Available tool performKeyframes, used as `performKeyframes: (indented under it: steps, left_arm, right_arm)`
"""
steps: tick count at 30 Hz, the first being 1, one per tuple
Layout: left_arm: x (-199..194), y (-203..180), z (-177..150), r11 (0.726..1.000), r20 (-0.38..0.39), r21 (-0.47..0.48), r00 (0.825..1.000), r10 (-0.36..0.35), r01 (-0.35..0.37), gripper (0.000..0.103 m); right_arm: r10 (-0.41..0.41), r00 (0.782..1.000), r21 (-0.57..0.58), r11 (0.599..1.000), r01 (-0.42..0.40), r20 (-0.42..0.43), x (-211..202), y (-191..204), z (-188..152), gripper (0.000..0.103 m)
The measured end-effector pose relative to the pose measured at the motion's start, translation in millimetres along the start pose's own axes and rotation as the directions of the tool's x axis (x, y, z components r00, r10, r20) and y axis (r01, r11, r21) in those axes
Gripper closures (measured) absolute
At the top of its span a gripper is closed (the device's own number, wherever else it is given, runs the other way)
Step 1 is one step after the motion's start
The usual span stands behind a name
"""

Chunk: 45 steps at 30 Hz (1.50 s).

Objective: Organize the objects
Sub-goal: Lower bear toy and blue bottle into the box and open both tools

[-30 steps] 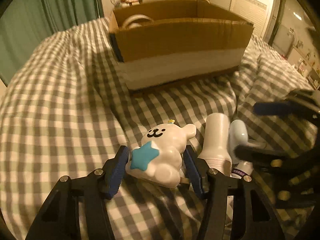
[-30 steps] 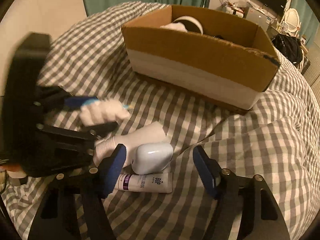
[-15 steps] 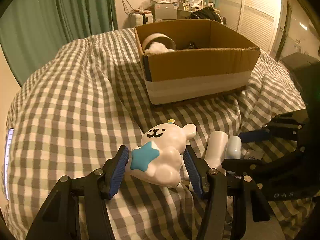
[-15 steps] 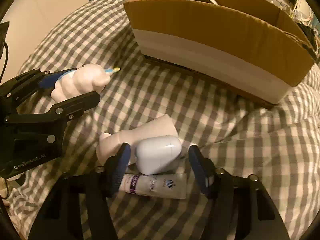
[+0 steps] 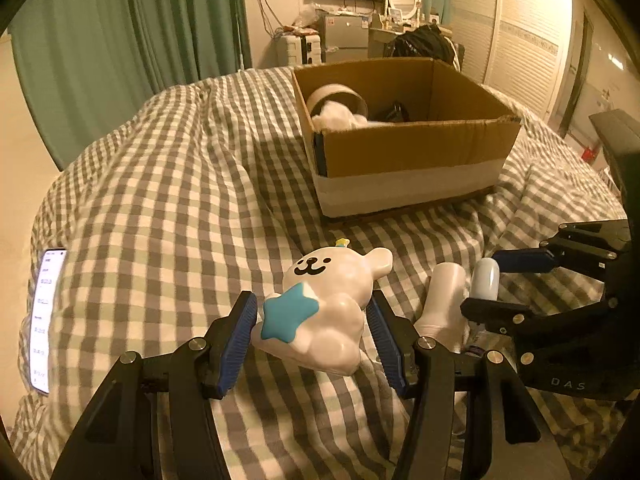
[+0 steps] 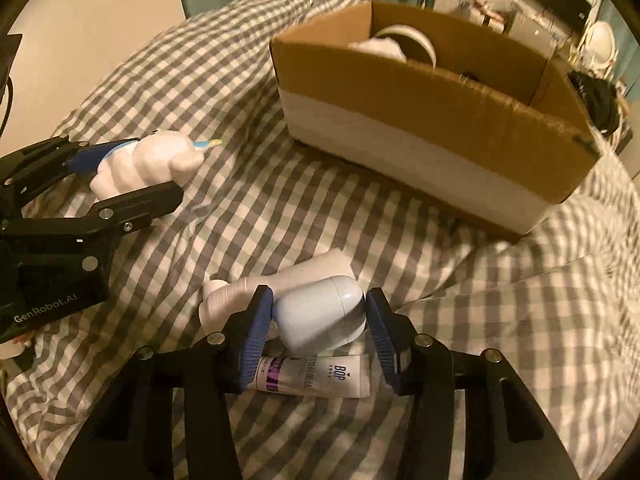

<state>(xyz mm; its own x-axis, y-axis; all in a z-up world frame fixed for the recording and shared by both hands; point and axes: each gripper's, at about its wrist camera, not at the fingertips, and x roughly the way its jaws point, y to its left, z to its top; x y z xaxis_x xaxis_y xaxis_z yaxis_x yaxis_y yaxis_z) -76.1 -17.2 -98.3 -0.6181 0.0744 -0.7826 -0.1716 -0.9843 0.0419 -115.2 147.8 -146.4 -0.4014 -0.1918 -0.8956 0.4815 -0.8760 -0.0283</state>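
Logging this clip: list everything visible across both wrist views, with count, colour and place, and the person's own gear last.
bear toy: one, white with a teal star, between the left fingers.
oval case: one, pale blue, between the right fingers, pads against its sides.
bottle: one, white, lying behind the case.
tube: one, white and purple, under the case.
cardboard box: one, brown with a white band, farther back on the bed, open, things inside.
phone: one, screen lit, at the bed's left edge.
duvet: one, grey-and-white check.
left gripper: black, blue pads.
right gripper: black, blue pads, just been closing.
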Motion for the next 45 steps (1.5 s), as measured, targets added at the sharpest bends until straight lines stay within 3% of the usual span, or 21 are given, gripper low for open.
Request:
performKeyframes:
  steps: [8, 13, 26, 35, 40, 45]
  left_arm:
    - [-37.0, -6.6, 7.2, 1.000, 0.060, 0.005, 0.998, -0.018, 0.018, 0.045]
    - [-63.0, -8.3, 19.3, 1.000, 0.112, 0.002, 0.993, -0.028, 0.028, 0.045]
    - [-119.7, -6.2, 92.6, 0.999, 0.284, 0.025, 0.958, -0.027, 0.021, 0.045]
    - [-104.1, -6.3, 155.9, 0.999, 0.330, 0.032, 0.943, -0.030, 0.021, 0.045]
    - [-75.2, -10.7, 190.7, 0.999, 0.322, 0.039, 0.946, -0.034, 0.023, 0.045]
    - [-32.8, -18.3, 215.4, 0.998, 0.293, 0.062, 0.956, -0.024, 0.006, 0.045]
  right_arm:
    - [-0.087, 0.990, 0.004, 0.996, 0.087, 0.113, -49.8, 5.1, -3.2, 0.055]
    - [-0.153, 0.969, 0.003, 0.988, 0.156, 0.192, -89.1, 9.5, 1.7, 0.055]
    - [-0.248, 0.874, 0.006, 0.963, 0.271, 0.418, -190.2, 14.7, 42.9, 0.055]
    - [-0.261, 0.827, 0.015, 0.956, 0.293, 0.497, -208.1, -6.6, 95.8, 0.055]
    - [-0.260, 0.824, 0.023, 0.957, 0.288, 0.503, -192.7, -29.3, 128.8, 0.055]
    - [-0.253, 0.840, 0.038, 0.962, 0.269, 0.480, -159.8, -59.8, 160.9, 0.055]
